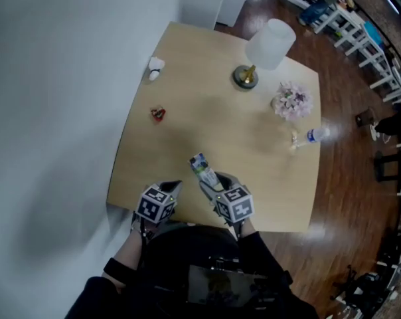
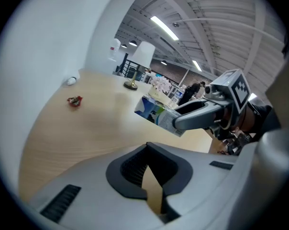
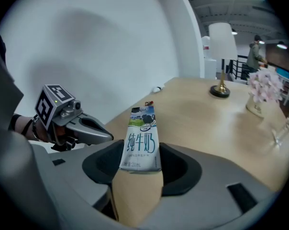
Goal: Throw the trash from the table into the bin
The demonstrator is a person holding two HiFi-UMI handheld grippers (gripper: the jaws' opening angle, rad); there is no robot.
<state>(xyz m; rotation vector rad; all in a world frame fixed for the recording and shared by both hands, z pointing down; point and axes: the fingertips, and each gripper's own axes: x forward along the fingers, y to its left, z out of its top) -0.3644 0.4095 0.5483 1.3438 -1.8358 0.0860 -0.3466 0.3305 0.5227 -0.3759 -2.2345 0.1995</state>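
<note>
My right gripper is shut on a blue and white milk carton, lifted above the near part of the wooden table. The carton stands upright between the jaws in the right gripper view. My left gripper hovers just left of it, jaws drawn together with nothing between them. In the left gripper view the carton shows held by the right gripper. A red wrapper and a crumpled white paper lie on the table's left side. No bin is in view.
A lamp with a white shade and a vase of pale flowers stand at the far right of the table. A clear plastic bottle lies by the right edge. A white wall runs along the table's left side.
</note>
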